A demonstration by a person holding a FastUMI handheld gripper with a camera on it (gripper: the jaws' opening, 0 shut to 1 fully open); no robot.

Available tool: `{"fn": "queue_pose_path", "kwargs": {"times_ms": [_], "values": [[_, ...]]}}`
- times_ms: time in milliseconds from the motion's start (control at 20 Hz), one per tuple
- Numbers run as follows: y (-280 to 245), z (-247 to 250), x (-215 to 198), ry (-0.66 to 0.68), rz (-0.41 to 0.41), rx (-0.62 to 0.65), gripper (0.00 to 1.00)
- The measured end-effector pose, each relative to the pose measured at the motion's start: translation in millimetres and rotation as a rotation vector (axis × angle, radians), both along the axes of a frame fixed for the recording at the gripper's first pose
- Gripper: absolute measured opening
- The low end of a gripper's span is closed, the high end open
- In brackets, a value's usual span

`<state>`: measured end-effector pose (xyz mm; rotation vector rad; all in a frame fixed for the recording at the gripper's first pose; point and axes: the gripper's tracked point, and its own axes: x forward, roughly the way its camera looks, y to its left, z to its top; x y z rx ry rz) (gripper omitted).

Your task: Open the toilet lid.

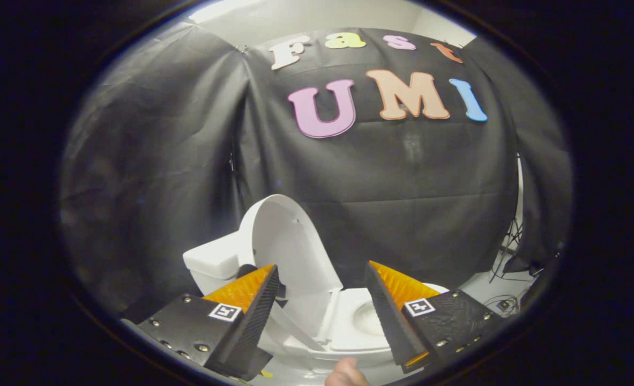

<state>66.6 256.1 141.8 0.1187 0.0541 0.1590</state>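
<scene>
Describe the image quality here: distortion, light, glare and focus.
Gripper view: strong fisheye bending, so the toilet and its raised lid lean and curve; light is dim and even, the black cloth wall swallowing detail; the white lid is bright but not blown out; the open gripper fingers look fairly sharp, while a fingertip below them is blurred.

Gripper (322, 279) fingers wide apart, empty; fingertip (346, 372) just below
</scene>
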Motion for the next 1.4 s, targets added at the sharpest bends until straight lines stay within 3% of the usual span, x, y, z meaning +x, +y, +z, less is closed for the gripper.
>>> {"fn": "queue_pose_path", "kwargs": {"times_ms": [400, 950, 1400], "values": [[-65, 4, -13, -0.013, -0.013, 0.0, 0.95], [-183, -14, -32, 0.004, -0.13, -0.119, 0.95], [-246, -26, -43, 0.02, -0.189, -0.092, 0.95]]}}
